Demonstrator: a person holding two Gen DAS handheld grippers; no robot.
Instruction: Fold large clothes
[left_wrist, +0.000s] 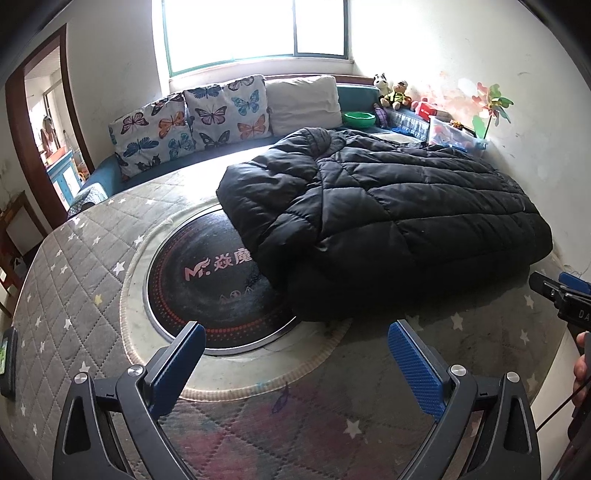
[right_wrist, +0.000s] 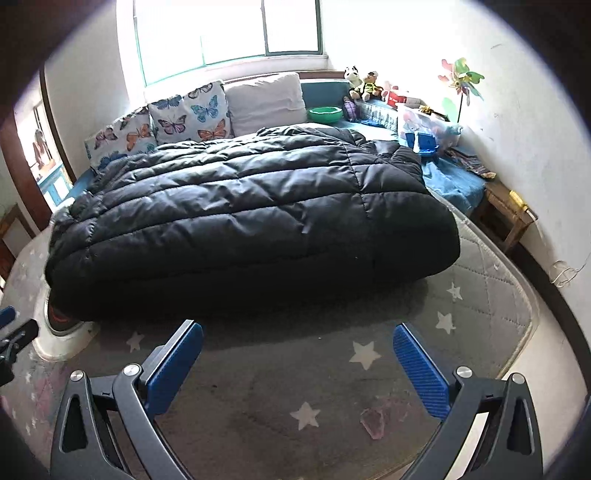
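A large black quilted puffer coat (left_wrist: 388, 218) lies folded in a thick bundle on a round table with a grey star-patterned cover (left_wrist: 74, 280). It partly covers the black round hotplate (left_wrist: 207, 280) in the table's middle. My left gripper (left_wrist: 295, 332) is open and empty, just short of the coat's near edge. In the right wrist view the coat (right_wrist: 251, 214) fills the middle, and my right gripper (right_wrist: 297, 332) is open and empty in front of its near edge. The right gripper also shows at the right edge of the left wrist view (left_wrist: 557, 291).
A teal sofa with butterfly cushions (left_wrist: 192, 118) and a white cushion (left_wrist: 303, 99) stands behind the table under a bright window. Plush toys (left_wrist: 391, 90), a green bowl (left_wrist: 358, 119) and a clear box (left_wrist: 454, 134) sit at the back right. A doorway (left_wrist: 48, 122) opens on the left.
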